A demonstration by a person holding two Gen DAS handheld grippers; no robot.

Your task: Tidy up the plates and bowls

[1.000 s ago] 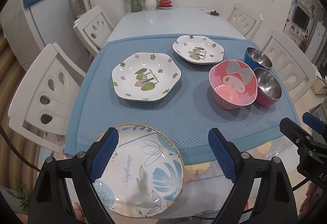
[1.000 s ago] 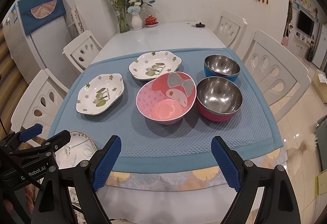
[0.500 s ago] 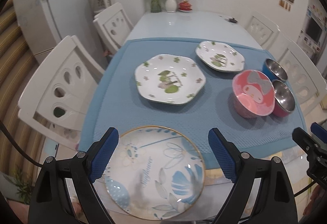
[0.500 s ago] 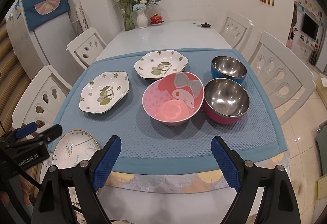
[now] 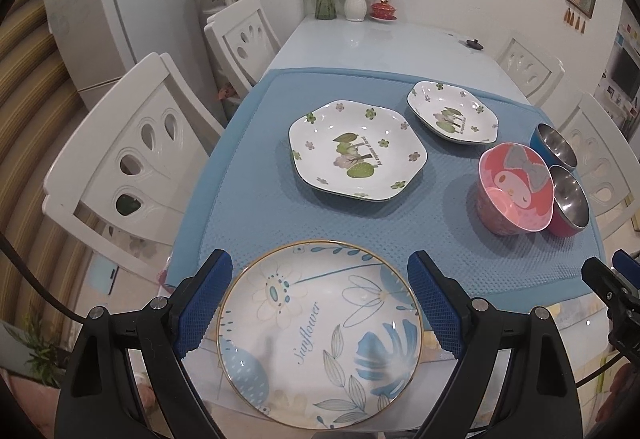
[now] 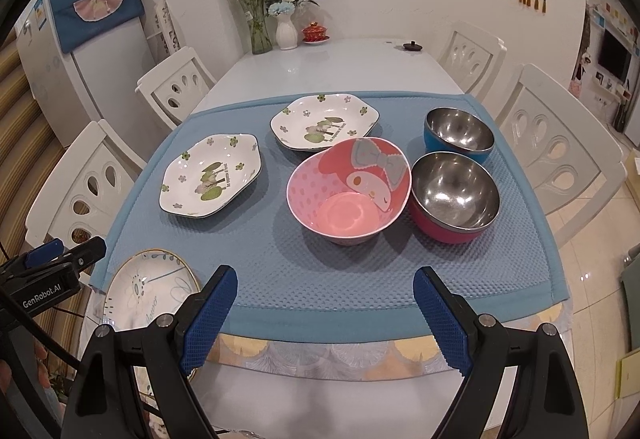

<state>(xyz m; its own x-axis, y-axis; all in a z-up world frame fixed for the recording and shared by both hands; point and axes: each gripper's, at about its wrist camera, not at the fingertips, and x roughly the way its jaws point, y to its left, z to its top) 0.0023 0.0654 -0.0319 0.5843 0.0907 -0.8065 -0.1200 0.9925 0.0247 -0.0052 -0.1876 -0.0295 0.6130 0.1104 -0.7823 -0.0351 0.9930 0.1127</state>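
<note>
A round plate with blue leaves and the word Sunflower (image 5: 320, 335) lies at the near left corner of the table, partly on the blue mat (image 5: 248, 207). My left gripper (image 5: 318, 259) hovers over it, open, its blue pads wide on either side and clear of the rim. Two white hexagonal plates (image 6: 210, 175) (image 6: 324, 127), a pink cartoon bowl (image 6: 348, 191), a red steel bowl (image 6: 454, 195) and a blue steel bowl (image 6: 458, 133) stand on the mat. My right gripper (image 6: 326, 275) is open over the mat's near edge with nothing between its fingers.
White chairs (image 5: 132, 159) (image 6: 560, 147) line both sides of the table. Vases with flowers (image 6: 286, 27) and a small red lidded cup (image 6: 315, 32) stand at the far end. A fridge (image 5: 120, 19) is at the left.
The left gripper has shifted sideways and rolled a little, so the Sunflower plate now sits centred between its fingers. The right gripper has hardly moved. No dish has moved.
</note>
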